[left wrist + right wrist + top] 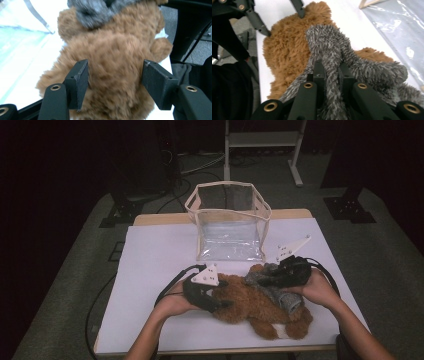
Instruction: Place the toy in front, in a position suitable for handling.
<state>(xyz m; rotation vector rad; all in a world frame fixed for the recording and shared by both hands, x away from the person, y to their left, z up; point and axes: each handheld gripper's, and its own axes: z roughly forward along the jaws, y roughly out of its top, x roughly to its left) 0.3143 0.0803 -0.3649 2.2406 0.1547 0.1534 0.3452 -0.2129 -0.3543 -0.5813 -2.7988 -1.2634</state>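
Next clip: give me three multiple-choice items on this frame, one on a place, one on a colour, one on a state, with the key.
1. Where does the clear bag stand?
A. behind the teddy bear, farther from the person
B. on the floor
C. on top of the bear

2. What colour is the bear's scarf?
A. red
B. grey
C. yellow

3. How does the right tool stand?
A. wide open above the bag
B. lying loose on the table
C. shut on the scarf

Key: 1 A, the high view shows the bag upright on the white table beyond the bear. 2 B, the right gripper view shows grey fuzzy fabric. 3 C, that view shows its jaws pinching a strand of scarf, while the left tool straddles the bear's brown body.
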